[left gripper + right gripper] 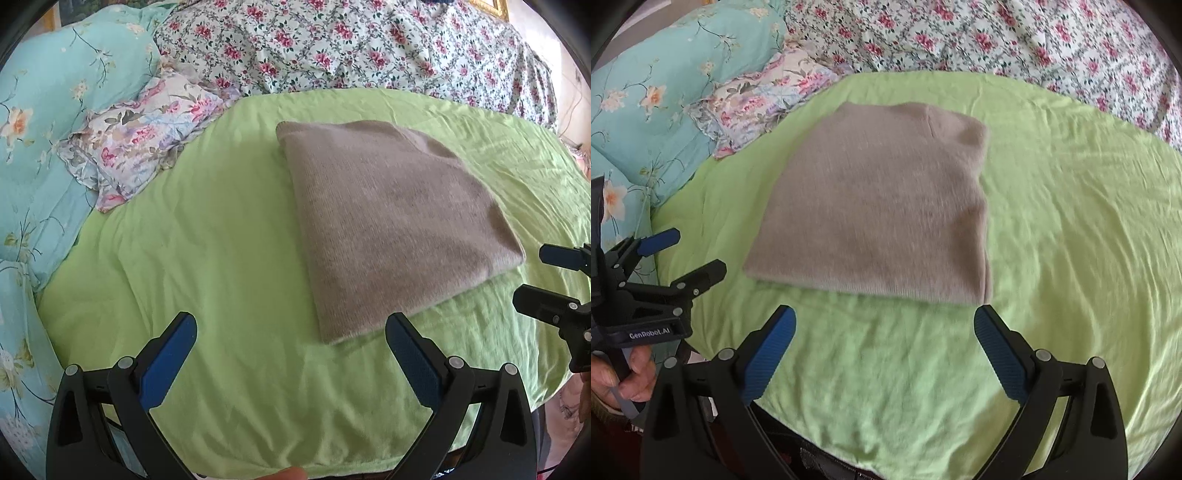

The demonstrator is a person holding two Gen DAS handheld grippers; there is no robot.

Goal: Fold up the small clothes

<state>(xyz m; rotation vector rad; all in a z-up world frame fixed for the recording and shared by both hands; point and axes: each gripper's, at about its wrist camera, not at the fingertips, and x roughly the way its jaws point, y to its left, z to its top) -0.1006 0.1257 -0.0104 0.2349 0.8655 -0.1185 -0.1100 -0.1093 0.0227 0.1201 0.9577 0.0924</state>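
Observation:
A taupe knit garment (391, 218) lies folded into a flat rectangle on the green sheet (229, 258); it also shows in the right wrist view (879, 218). My left gripper (291, 325) is open and empty, hovering just short of the garment's near left corner. It shows in the right wrist view (698, 251) at the left edge, held by a hand. My right gripper (884, 317) is open and empty, hovering just in front of the garment's near edge. It shows in the left wrist view (528, 273) at the right, beside the garment's near right corner.
A turquoise floral quilt (55, 122) and a pale floral pillow (144, 136) lie at the left. A pink-flowered cover (351, 44) lies bunched along the back. The green sheet (1071, 229) is wrinkled around the garment.

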